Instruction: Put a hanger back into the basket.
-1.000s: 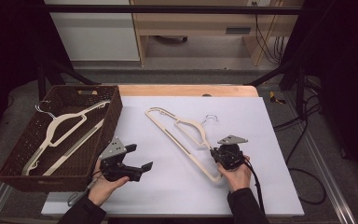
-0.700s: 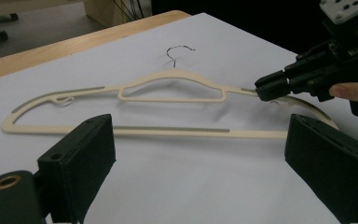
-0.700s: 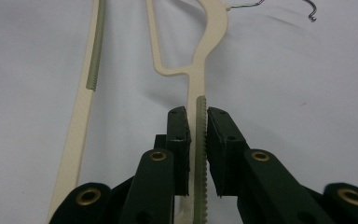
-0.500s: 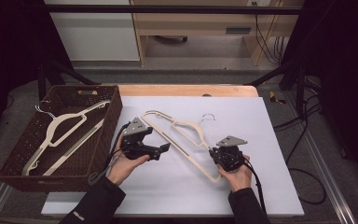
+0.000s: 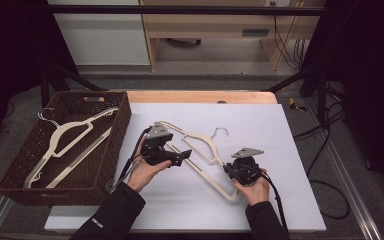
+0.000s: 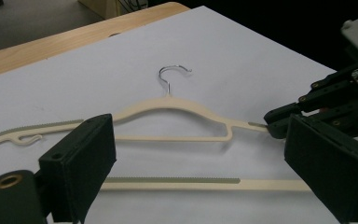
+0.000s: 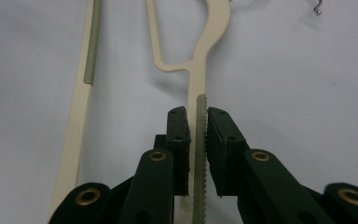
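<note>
The hanger lies flat on the white table, its hook pointing toward the far edge, just beside the basket. My right gripper is clamped on the hanger's near shoulder arm and has kept that place. What has changed is my left gripper: a second ago it sat low near the table's front-left, beside the basket; it now stands over the hanger's far shoulder, jaws wide apart and holding nothing. I judge this as the approach for a second grip, so that the hanger can be lifted level by both ends, probably toward the basket, where another hanger already lies. The right gripper view shows what the high view cannot: the pads press on the ribbed strip of the arm from both sides. The left gripper view shows the open jaws framing the hanger's lower bar, not yet touching it, with the right gripper pinching the arm's tip at the far side.
</note>
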### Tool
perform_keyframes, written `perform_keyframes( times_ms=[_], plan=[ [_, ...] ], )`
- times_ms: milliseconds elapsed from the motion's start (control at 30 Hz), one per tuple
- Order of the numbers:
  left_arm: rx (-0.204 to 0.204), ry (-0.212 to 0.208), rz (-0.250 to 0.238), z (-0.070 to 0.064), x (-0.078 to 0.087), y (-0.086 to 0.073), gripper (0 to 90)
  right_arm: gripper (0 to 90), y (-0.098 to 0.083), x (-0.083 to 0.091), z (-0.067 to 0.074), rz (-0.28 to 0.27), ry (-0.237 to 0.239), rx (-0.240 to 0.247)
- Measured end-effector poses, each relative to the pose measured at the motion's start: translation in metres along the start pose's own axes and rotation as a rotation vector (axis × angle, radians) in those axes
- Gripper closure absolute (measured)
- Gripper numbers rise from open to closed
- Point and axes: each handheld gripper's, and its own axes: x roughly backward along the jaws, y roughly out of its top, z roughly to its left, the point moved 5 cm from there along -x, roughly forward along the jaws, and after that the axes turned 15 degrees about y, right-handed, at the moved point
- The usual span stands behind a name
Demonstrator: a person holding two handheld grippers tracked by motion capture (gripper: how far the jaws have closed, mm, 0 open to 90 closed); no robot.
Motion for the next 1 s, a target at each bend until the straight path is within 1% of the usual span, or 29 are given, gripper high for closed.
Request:
perform_keyframes(
  times_ms=[33, 67, 133, 167, 200, 233, 300, 333, 400, 433, 467, 500, 533, 600, 633, 733, 767, 800, 833, 900, 933, 967, 1000],
  plan=[
    [0.001, -0.001, -0.006, -0.001, 0.002, 0.001, 8.7, 79.6, -0.002, -0.001, -0.003, 0.01, 0.006, 0.009],
    [-0.006, -0.001, -0.009, -0.001, 0.004, 0.001, 8.7, 79.6, -0.004, -0.003, -0.003, 0.02, 0.006, -0.001],
    [-0.007, -0.004, -0.015, -0.001, 0.007, 0.002, 8.7, 79.5, -0.005, -0.006, -0.003, 0.032, 0.001, -0.003],
    [-0.003, -0.004, -0.021, -0.002, 0.008, 0.002, 8.7, 79.5, -0.007, -0.008, -0.003, 0.046, -0.01, 0.008],
    [-0.004, -0.005, -0.022, -0.002, 0.009, 0.002, 8.7, 79.5, -0.007, -0.009, -0.002, 0.054, -0.011, 0.009],
    [-0.003, -0.006, -0.024, -0.002, 0.009, 0.002, 8.7, 79.4, -0.008, -0.011, -0.002, 0.053, -0.015, -0.003],
    [-0.002, -0.006, -0.025, -0.002, 0.01, 0.002, 8.7, 79.4, -0.009, -0.011, -0.002, 0.059, -0.014, 0.005],
    [-0.007, -0.009, -0.024, -0.003, 0.01, 0.002, 8.7, 79.3, -0.008, -0.011, -0.002, 0.046, 0.006, -0.015],
    [-0.008, -0.012, -0.024, -0.003, 0.01, 0.002, 8.7, 78.9, -0.009, -0.011, -0.005, 0.052, -0.011, 0.002],
    [-0.004, -0.011, -0.026, -0.004, 0.01, 0.002, 8.7, 77.9, -0.009, -0.011, -0.004, 0.057, -0.016, -0.006],
    [-0.005, -0.011, -0.026, -0.004, 0.009, 0.002, 8.7, 75.0, -0.009, -0.01, -0.004, 0.062, -0.01, -0.011],
    [-0.008, -0.013, -0.024, -0.003, 0.009, 0.002, 8.7, 73.2, -0.009, -0.009, -0.002, 0.066, -0.008, -0.036],
    [-0.008, -0.012, -0.023, -0.003, 0.009, 0.002, 8.7, 74.2, -0.009, -0.008, -0.004, 0.076, -0.022, -0.027],
    [-0.004, -0.011, -0.024, -0.002, 0.009, 0.003, 8.8, 75.1, -0.01, -0.007, -0.004, 0.082, -0.028, -0.043],
    [0.006, -0.009, -0.028, -0.001, 0.008, 0.003, 8.9, 77.1, -0.01, -0.007, -0.004, 0.089, -0.042, -0.041],
    [0.014, -0.007, -0.024, 0.001, 0.006, 0.003, 9.1, 79.4, -0.008, -0.01, 0.0, 0.114, -0.094, -0.035],
    [0.026, -0.006, -0.025, 0.002, 0.004, 0.004, 9.2, 79.5, -0.008, -0.01, 0.002, 0.118, -0.1, -0.047],
    [0.029, -0.007, -0.021, 0.002, 0.003, 0.004, 9.3, 79.6, -0.007, -0.01, 0.001, 0.119, -0.107, -0.043],
    [0.029, -0.007, -0.021, 0.002, 0.003, 0.004, 9.3, 79.6, -0.007, -0.01, 0.0, 0.119, -0.098, -0.048],
    [0.033, -0.005, -0.012, 0.002, -0.001, 0.004, 9.4, 79.8, -0.007, -0.009, -0.001, 0.109, -0.061, -0.066],
    [0.025, -0.005, -0.005, 0.002, -0.003, 0.004, 9.4, 79.9, -0.008, -0.008, -0.003, 0.098, -0.051, -0.058],
    [0.031, -0.002, -0.01, 0.001, -0.005, 0.005, 9.4, 79.9, -0.008, -0.007, -0.003, 0.082, -0.036, -0.048],
    [0.024, -0.001, -0.005, 0.002, -0.006, 0.005, 9.4, 79.9, -0.006, -0.004, -0.004, 0.069, -0.057, -0.018]
  ],
)
